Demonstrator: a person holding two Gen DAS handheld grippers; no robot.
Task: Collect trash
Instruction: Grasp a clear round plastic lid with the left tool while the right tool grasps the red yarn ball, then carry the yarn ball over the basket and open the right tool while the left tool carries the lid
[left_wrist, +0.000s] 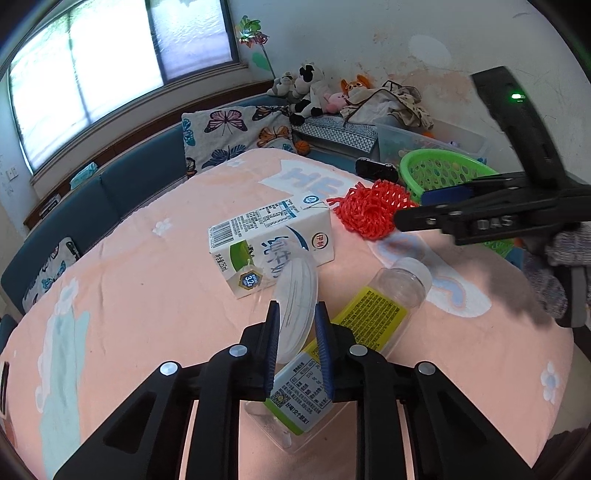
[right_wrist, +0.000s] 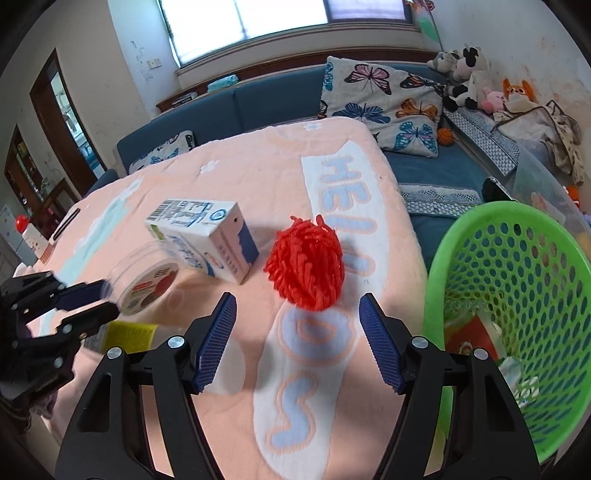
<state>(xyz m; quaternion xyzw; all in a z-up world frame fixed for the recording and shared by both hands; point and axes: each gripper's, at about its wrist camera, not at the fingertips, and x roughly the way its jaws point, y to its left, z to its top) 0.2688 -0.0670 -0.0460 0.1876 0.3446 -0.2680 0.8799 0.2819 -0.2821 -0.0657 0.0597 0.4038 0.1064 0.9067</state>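
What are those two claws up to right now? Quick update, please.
Left gripper shut on clear plastic lid. Right gripper open, facing red mesh ball. Green basket alongside, path clear.

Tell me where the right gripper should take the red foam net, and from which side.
Grip the red foam net across its rounded middle, coming from above and in front as the right gripper now points. It is a soft mesh ball lying free on the tablecloth, clear of the milk carton, so the open jaws can likely straddle and squeeze it.
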